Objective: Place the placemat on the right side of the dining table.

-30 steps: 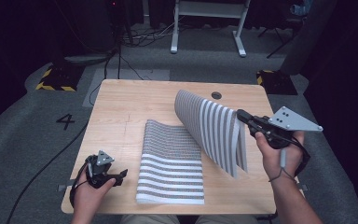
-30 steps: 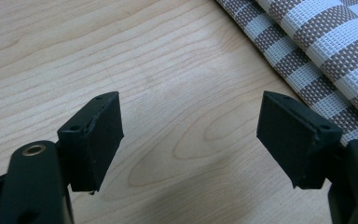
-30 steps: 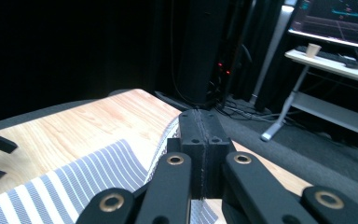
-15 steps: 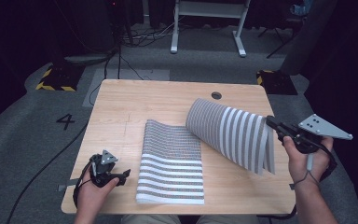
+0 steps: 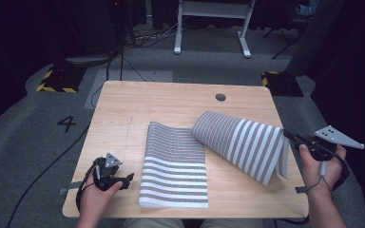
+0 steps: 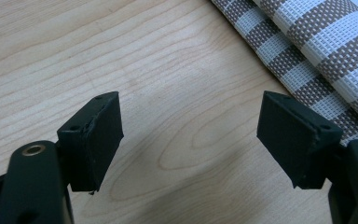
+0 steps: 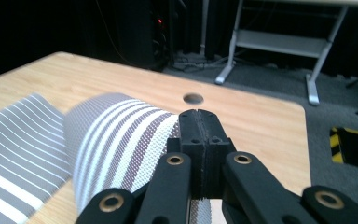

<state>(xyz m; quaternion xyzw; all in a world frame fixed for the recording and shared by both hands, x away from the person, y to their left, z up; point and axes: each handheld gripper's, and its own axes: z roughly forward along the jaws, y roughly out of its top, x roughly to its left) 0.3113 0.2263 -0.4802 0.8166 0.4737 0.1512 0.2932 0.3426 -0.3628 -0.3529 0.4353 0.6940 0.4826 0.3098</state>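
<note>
Striped placemat (image 5: pixel 237 142), half-unfolded toward the counter's (image 5: pixel 123 109) right edge, pinched in right gripper (image 5: pixel 291 137); left gripper (image 5: pixel 123 179) idles wide; next, lay flat.

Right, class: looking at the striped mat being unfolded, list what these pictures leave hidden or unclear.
- Mat edge inside the right hand-held gripper: covered by the shut jaws, right gripper view.
- Table under the lifted flap: hidden by the flap, high view.
- Most of the mat: cut off at the frame's edge, left gripper view.
</note>
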